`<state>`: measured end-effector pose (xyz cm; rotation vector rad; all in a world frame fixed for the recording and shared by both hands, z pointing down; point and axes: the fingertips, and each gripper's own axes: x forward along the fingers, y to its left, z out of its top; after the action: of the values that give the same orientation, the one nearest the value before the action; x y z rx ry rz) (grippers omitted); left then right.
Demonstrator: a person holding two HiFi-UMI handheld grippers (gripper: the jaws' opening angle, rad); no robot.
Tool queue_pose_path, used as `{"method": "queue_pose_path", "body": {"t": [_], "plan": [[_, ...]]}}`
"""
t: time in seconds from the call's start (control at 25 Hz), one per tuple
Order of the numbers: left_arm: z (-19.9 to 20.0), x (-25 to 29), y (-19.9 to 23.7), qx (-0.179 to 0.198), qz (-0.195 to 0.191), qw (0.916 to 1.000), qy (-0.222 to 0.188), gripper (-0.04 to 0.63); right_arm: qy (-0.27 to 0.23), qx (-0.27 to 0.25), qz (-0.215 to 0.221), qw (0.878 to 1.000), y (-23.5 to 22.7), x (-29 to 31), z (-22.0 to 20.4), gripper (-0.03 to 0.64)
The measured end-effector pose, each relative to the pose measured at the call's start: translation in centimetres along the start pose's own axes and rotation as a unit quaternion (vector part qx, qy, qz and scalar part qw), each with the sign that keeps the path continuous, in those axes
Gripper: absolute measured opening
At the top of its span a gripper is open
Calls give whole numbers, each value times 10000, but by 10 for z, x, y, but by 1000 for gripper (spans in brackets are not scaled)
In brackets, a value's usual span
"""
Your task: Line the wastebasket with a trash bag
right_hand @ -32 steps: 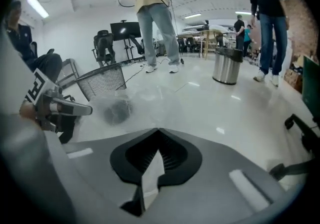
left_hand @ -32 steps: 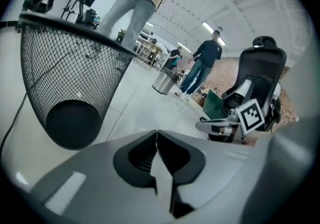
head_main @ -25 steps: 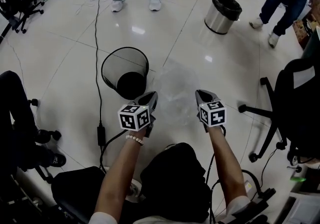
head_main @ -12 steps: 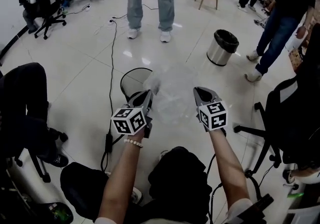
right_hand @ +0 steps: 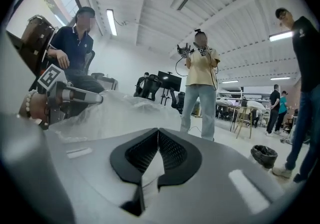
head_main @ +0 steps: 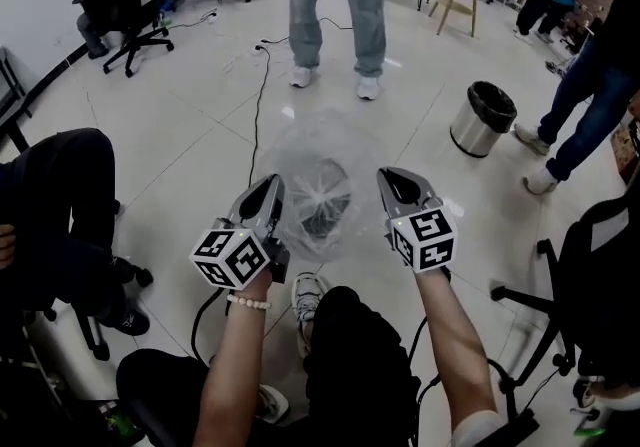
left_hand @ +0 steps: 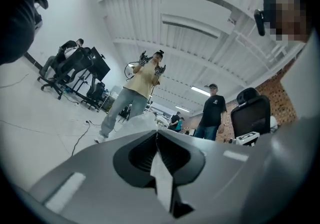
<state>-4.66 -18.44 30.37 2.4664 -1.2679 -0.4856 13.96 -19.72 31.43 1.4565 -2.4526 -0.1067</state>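
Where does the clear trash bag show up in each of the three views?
Head view: trash bag at centre, stretched between left gripper and right gripper.
Left gripper view: a thin strip pinched in the shut jaws, bottom centre.
Right gripper view: billowing at left, with an edge pinched in the shut jaws.
Shared landmark: the standing person in jeans.
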Motion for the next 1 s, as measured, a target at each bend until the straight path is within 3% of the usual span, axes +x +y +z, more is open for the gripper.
{"method": "queue_pose_path", "body": {"t": [0.16, 0.48, 0.76, 1.0], "plan": [[9, 6, 30, 53, 89, 9999, -86, 12, -90, -56, 237, 9997, 9, 35, 2, 2], [-26, 39, 82, 49, 253, 9996, 136, 12, 97, -233, 320, 9992, -5, 86, -39, 2], [-34, 60, 107, 73, 240, 9994, 238, 12, 195, -214, 407, 9988, -13, 118, -50, 2], [-47, 51, 116, -289, 294, 9985, 358, 12, 414, -84, 584, 9974, 2, 118, -68, 2]]}}
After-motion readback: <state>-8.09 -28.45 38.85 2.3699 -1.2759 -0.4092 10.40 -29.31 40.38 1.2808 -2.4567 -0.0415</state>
